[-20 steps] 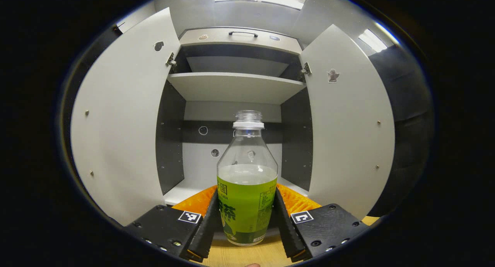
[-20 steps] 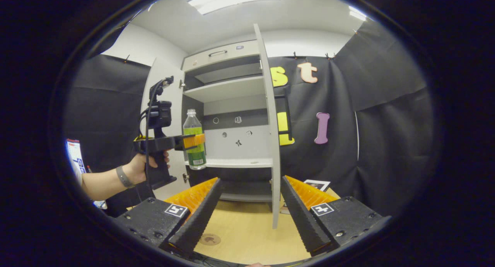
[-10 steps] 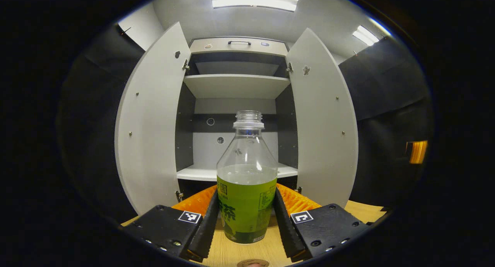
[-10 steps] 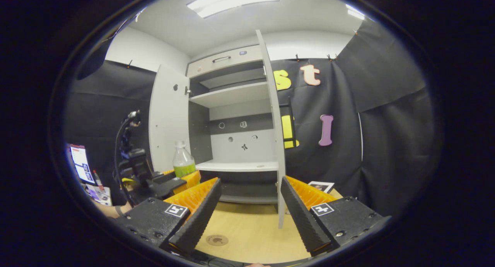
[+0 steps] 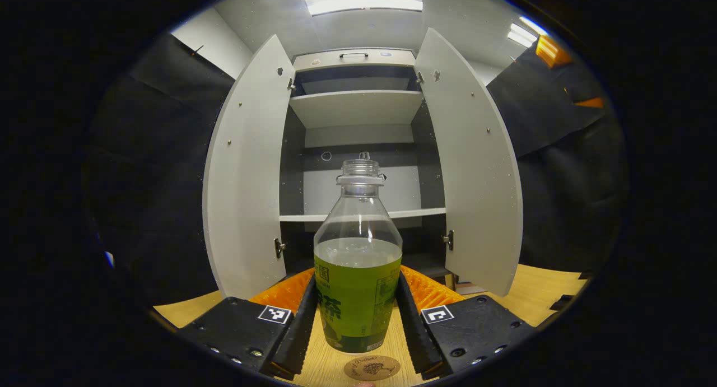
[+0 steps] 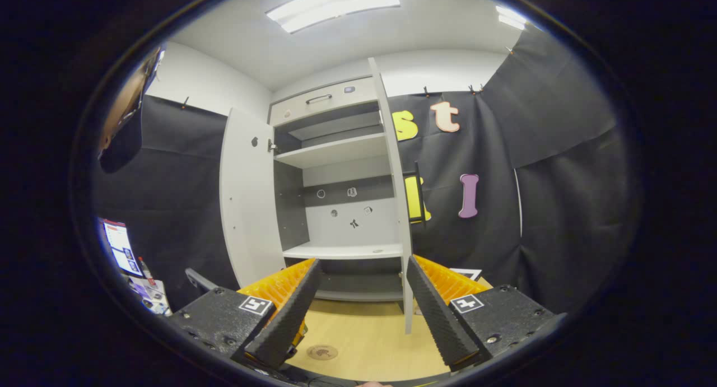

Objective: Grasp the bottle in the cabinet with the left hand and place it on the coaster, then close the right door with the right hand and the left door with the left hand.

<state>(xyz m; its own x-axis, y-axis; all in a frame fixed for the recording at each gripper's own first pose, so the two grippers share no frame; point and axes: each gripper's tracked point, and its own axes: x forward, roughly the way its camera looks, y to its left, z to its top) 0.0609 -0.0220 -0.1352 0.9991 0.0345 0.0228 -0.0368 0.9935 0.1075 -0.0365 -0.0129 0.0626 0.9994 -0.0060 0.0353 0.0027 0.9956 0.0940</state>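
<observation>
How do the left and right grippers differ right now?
The left gripper is shut on the bottle, just above the table near the coaster; the right gripper is open and holds nothing. The left faces the cabinet head-on between both doors; the right faces the right door's edge. Both point toward the cabinet.

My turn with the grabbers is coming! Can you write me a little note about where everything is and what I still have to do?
Left gripper: shut on the bottle, out of the cabinet, low over the table, just behind the coaster.
Right gripper: open, holding nothing, facing the cabinet.
Both doors are wide open: left door, right door.
Done: bottle taken out.
Left: set the bottle on the coaster, let go, shut the right door with the right gripper, then the left door with the left gripper.
</observation>
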